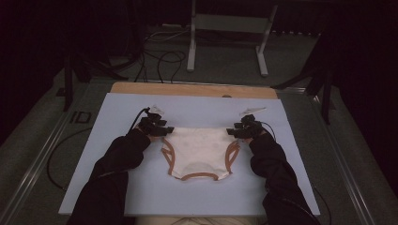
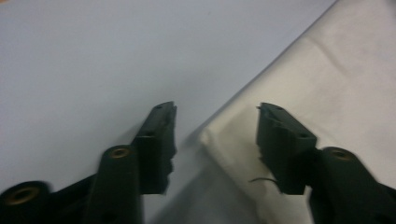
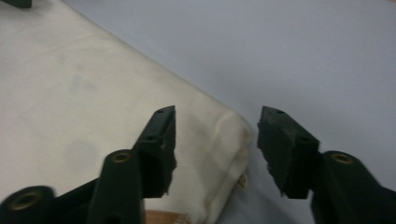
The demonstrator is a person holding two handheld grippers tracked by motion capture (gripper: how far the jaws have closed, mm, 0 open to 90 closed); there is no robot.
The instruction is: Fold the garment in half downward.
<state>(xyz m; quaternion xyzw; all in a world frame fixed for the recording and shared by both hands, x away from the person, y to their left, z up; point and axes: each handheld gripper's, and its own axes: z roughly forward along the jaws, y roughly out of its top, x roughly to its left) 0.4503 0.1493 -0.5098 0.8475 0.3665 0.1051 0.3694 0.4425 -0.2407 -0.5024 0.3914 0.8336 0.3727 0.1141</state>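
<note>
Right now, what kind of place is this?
Probably a recording lab or studio, not a home: pale blue work board holding one cream brown-trimmed garment, loose black cables on grey floor, white metal stand, dark surroundings.

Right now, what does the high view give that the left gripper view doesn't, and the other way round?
High view: the whole cream garment with brown trim, lying flat on the blue mat, both sleeved arms, the right tool at the garment's far right corner, and the floor and metal frame beyond the table.

Left gripper view: the left tool close up, jaws open on either side of the garment's corner, not closed on it.

Both: the left tool, cream cloth, blue mat.
</note>
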